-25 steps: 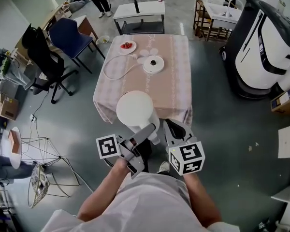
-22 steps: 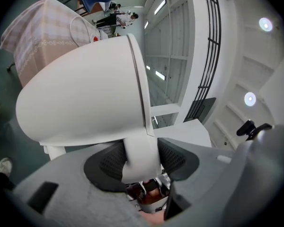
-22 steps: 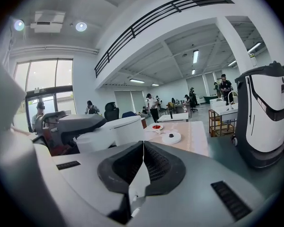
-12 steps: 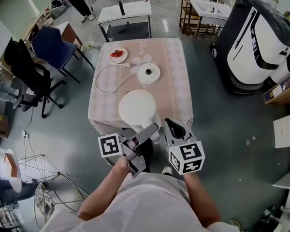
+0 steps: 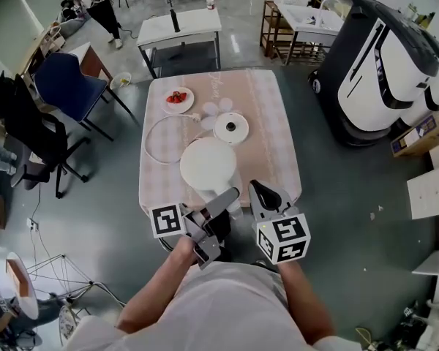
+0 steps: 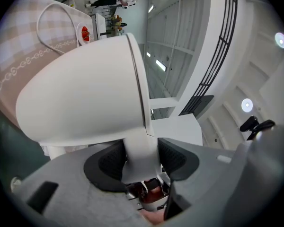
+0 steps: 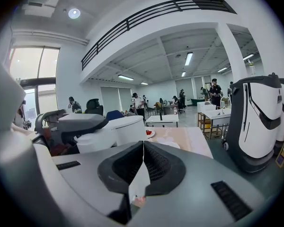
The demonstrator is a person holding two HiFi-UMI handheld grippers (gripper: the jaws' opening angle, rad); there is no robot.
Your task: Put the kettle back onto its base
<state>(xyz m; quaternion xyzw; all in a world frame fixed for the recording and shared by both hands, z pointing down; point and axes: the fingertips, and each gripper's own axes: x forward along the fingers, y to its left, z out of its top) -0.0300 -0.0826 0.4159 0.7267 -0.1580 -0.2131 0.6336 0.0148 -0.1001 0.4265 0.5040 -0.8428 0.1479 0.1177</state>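
Kettle is held in the air by the left gripper, over the near end of the table. In the left gripper view the pads are seen pressed on either side of the white handle, set fairly wide to take it, with the kettle body tipped across the frame above. Right gripper is carried just beside the left; in its own view the jaws are seen closed together with nothing between them, and the kettle shows at left beyond them. Base is seen flat on the table, past the kettle and not touched by it. A cord is looped on the cloth left of the base. A plate with something red on it is noted near the far left corner.
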